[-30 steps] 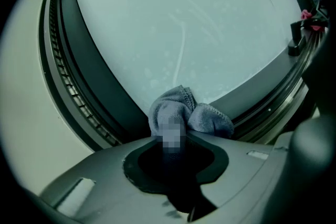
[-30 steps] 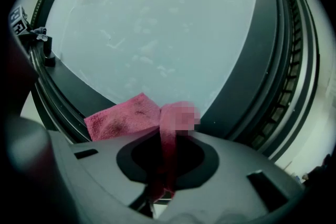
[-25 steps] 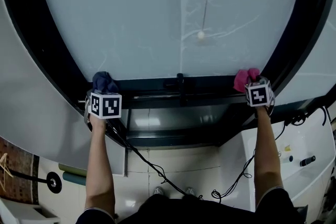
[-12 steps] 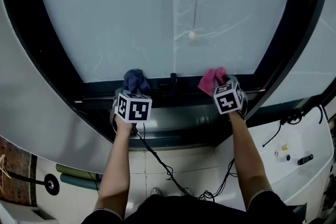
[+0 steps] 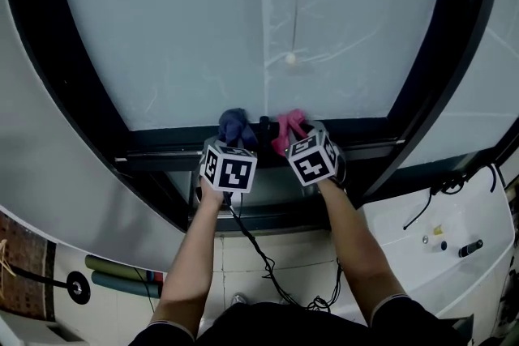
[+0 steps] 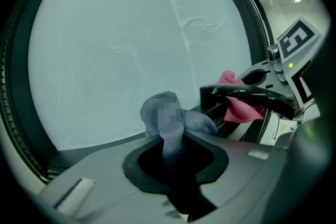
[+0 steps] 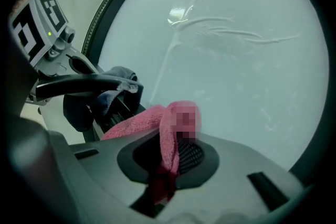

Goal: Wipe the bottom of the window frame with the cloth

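Note:
A grey-blue cloth (image 5: 234, 126) rests on the dark bottom rail of the window frame (image 5: 162, 147), just left of a small black latch (image 5: 263, 128). My left gripper (image 5: 233, 140) is shut on it; in the left gripper view the grey-blue cloth (image 6: 170, 122) bulges out of my left gripper (image 6: 173, 152). A pink cloth (image 5: 289, 131) lies on the rail right of the latch, with my right gripper (image 5: 295, 143) shut on it. The right gripper view shows the pink cloth (image 7: 168, 126) pinched in my right gripper (image 7: 165, 162). The two grippers are close together at the rail's middle.
Frosted glass (image 5: 259, 20) fills the window above the rail. A black cable (image 5: 259, 255) hangs from the left gripper to the tiled floor. A white fixture (image 5: 442, 235) stands at the lower right. The black side frames (image 5: 57, 69) curve up on both sides.
Both grippers have slid inward along the bottom rail with their cloths, the left one rightward and the right one leftward, and now nearly meet at the latch.

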`<state>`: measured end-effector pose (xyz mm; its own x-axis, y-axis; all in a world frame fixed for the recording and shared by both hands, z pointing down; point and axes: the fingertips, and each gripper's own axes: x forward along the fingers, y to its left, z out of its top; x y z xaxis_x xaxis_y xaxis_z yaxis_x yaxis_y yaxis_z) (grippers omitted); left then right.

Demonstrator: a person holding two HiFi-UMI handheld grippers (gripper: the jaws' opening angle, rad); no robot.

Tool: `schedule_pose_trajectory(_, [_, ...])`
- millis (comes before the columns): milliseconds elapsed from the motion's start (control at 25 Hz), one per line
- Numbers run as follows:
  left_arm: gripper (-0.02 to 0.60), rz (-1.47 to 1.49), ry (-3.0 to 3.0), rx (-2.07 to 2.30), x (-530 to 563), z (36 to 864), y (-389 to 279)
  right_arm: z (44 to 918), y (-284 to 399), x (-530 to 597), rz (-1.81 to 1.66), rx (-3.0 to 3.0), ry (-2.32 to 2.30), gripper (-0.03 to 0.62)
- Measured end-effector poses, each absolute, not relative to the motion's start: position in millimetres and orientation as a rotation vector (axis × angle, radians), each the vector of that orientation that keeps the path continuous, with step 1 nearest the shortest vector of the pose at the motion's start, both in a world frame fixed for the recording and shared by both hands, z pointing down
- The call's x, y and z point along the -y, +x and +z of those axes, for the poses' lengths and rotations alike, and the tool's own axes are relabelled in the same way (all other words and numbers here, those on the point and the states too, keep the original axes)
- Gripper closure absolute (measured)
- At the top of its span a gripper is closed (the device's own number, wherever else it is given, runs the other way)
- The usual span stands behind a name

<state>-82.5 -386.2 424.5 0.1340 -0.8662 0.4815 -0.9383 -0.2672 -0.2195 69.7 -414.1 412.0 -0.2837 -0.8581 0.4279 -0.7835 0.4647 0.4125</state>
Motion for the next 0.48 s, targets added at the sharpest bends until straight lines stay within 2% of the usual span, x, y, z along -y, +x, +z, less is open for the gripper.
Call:
schedule_pose_trajectory(320, [0.508, 0.795, 2.316, 1.843, 382.8, 417.4, -90.1, 398.9, 76.0, 405.8, -0.147, 2.161, 1.398, 0.543])
schedule_pose_trajectory(480, [0.506, 0.61, 2.393, 1.932, 350.7, 372.7, -99.8, 360.6, 78.1, 378.1, -0.229, 2.25, 1.444, 0.543])
